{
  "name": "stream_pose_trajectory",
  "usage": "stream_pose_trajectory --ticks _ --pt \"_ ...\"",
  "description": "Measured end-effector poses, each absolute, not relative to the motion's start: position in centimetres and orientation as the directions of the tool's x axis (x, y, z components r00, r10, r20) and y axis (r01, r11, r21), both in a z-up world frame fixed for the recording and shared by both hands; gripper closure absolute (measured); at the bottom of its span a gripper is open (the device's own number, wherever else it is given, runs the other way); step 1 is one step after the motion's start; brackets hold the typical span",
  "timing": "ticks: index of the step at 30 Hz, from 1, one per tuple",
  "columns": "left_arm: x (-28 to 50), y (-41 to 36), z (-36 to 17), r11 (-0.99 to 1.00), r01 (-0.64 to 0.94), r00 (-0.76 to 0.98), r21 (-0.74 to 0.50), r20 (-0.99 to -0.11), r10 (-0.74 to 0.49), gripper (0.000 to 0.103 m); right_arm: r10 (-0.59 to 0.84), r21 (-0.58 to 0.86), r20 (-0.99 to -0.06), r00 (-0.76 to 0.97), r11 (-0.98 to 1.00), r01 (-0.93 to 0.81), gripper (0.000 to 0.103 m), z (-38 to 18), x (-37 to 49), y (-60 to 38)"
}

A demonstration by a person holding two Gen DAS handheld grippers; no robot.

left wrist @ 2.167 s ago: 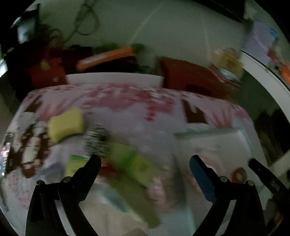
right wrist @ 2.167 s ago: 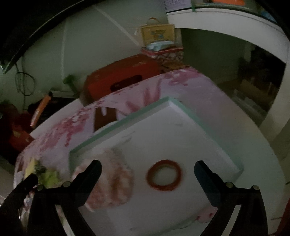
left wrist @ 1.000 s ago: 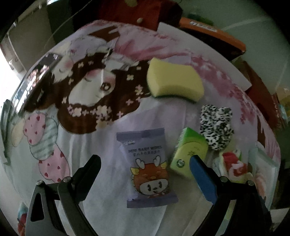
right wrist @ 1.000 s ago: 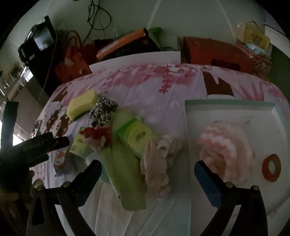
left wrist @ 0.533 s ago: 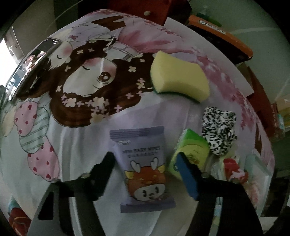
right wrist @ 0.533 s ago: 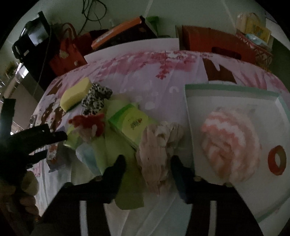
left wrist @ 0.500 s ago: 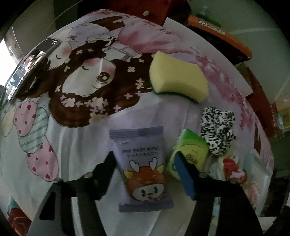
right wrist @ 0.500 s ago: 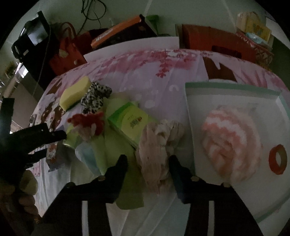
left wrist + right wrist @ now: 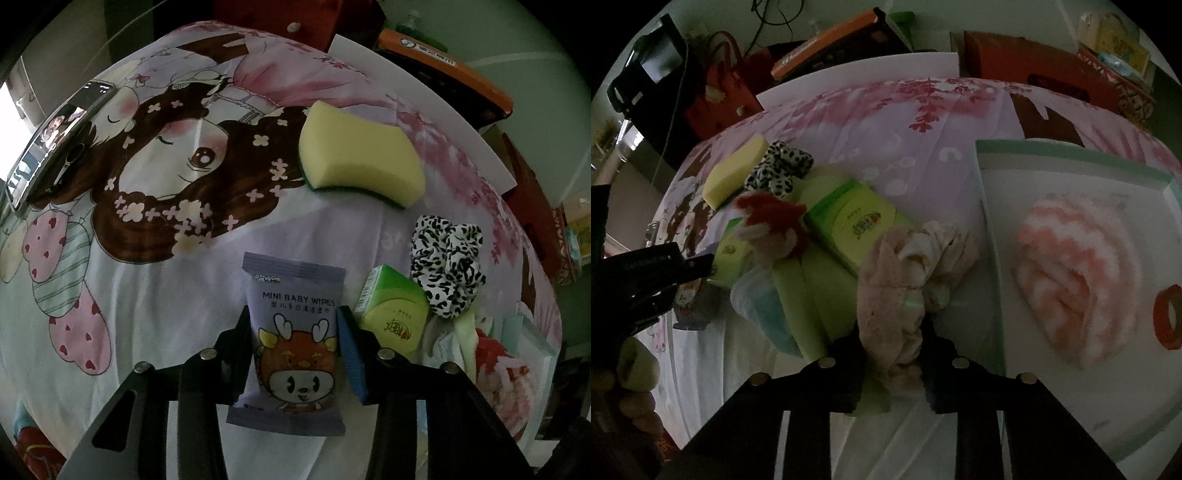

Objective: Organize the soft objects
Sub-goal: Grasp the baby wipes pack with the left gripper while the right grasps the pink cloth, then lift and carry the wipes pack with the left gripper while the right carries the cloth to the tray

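A purple baby wipes pack lies flat on the printed bedsheet. My left gripper points down over it with its jaws closing, the pads touching both long sides. In the right wrist view a crumpled pink-beige cloth lies beside the white tray. My right gripper has its jaws closing on the cloth's near end, which bunches between the fingers. A pink-and-white fluffy towel and a red tape ring lie in the tray.
A yellow sponge, a black-and-white scrunchie and a green tissue pack lie close to the wipes. A larger green pack, a red-and-white fuzzy piece and a light green cloth crowd the pink-beige cloth. A phone lies far left.
Both grippers went from wide open to closed around their items. The left narrowed onto the wipes pack; the right sank a little and pinched the pink-beige cloth.
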State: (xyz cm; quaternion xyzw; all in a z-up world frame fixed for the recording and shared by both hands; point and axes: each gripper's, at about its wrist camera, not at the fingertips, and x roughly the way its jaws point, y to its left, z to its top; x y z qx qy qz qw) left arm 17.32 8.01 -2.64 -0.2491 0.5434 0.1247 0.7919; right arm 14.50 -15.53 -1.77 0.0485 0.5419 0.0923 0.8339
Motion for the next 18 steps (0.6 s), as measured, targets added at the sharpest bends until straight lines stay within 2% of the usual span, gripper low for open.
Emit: stream_pose_trajectory --ticks 6,12,18 --pt "17.1 8.2 -2.5 0.837 -0.467 0.393 -0.285 -0.915 -0.092 0.060 0.208 0.183 -0.894 0.396 0.978 -0.100 0.081 -1.7 14.6 -15.6" --pt "16.7 8.5 -2.1 0.832 -0.467 0.406 -0.301 -0.908 -0.100 0.061 0.211 0.189 -0.886 0.412 0.978 -0.093 0.088 -1.2 14.5 -16.1" --pt "16.3 8.6 -1.0 0.837 -0.457 0.439 -0.301 -0.895 -0.082 0.062 0.215 0.198 -0.875 0.434 0.976 -0.085 0.090 -0.5 14.4 -16.4"
